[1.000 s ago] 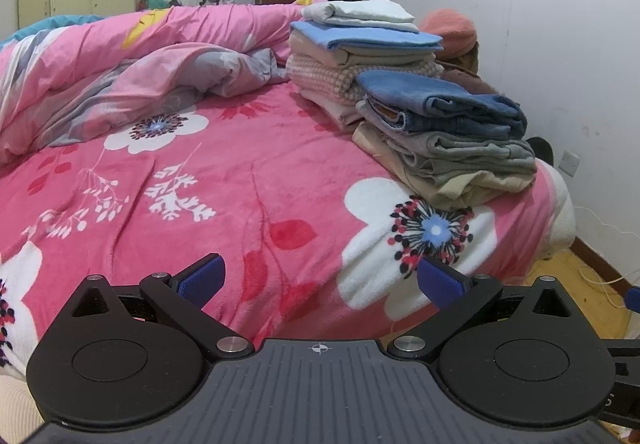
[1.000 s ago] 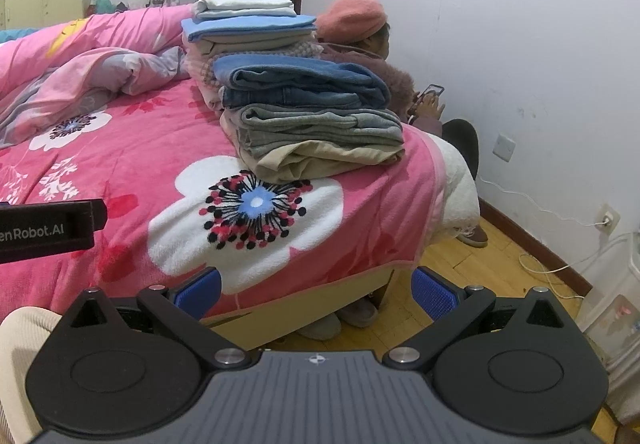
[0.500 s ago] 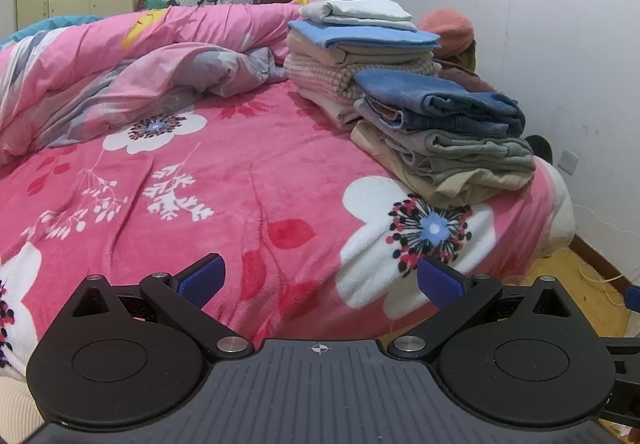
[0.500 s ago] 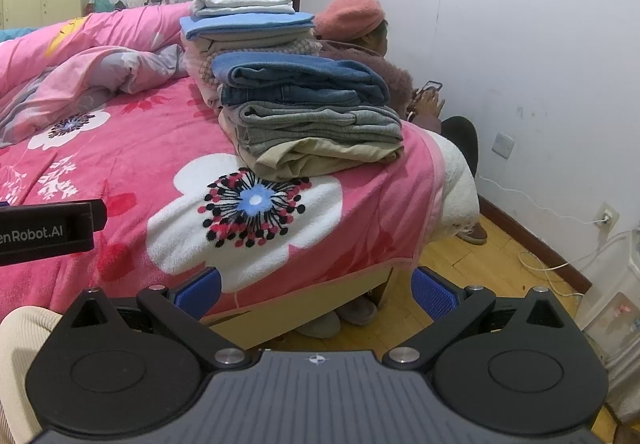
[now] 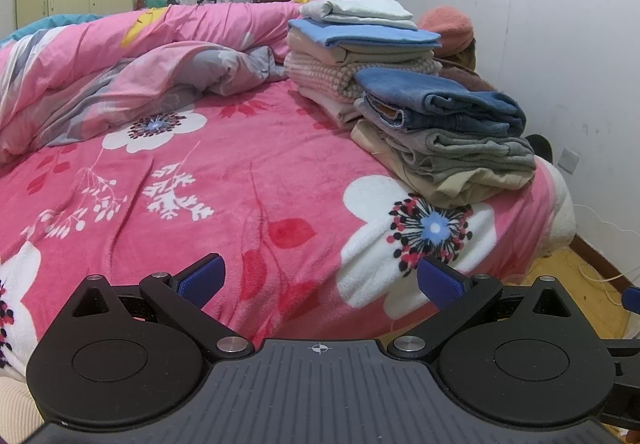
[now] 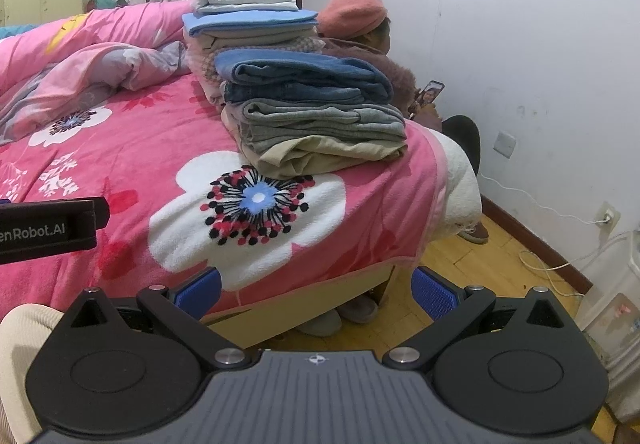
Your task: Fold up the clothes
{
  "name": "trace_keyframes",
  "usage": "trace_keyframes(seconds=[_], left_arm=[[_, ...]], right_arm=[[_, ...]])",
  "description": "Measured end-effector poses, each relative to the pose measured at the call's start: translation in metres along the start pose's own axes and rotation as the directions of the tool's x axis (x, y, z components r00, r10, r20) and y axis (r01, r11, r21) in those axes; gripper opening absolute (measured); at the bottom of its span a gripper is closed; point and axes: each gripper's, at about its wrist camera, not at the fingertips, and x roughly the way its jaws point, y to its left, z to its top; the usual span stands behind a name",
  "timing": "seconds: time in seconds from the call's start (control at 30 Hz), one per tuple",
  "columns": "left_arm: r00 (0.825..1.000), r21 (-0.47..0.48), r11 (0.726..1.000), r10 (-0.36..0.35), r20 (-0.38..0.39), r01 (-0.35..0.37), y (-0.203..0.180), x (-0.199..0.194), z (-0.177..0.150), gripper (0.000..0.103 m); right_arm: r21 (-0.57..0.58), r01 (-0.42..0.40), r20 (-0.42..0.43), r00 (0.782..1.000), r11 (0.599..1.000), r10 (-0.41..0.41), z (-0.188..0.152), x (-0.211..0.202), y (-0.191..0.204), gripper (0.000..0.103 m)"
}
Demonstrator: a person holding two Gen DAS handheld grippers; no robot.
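Observation:
Two piles of folded clothes rest on the right side of the pink flowered bed (image 5: 240,172). The near pile (image 5: 448,136) holds jeans over grey and beige garments. The far pile (image 5: 356,48) is taller, topped by a white piece on a light blue one. Both piles show in the right wrist view too: the near pile (image 6: 316,116) and the far pile (image 6: 248,16). My left gripper (image 5: 320,280) hovers open over the bed's near edge, nothing between its blue pads. My right gripper (image 6: 316,288) is open and empty, off the bed's near right corner, above the floor.
A crumpled pink and grey quilt (image 5: 120,84) lies across the back left of the bed. A person in an orange hat (image 6: 354,14) sits beyond the piles by the wall, holding a phone (image 6: 430,92). Wooden floor (image 6: 480,276), cables and slippers (image 6: 340,318) lie to the right.
Both views have shifted only slightly. The grippers stay open and the piles have not moved.

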Motion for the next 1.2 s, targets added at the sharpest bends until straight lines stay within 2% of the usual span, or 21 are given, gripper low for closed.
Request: trace_keyframes(seconds=[1.2], left_arm=[[1.0, -0.002, 1.0, 0.005, -0.007, -0.005, 0.0027, -0.0001, -0.0013, 0.103]], right_arm=[[-0.004, 0.006, -0.005, 1.0, 1.0, -0.006, -0.0017, -0.0003, 0.002, 0.103]])
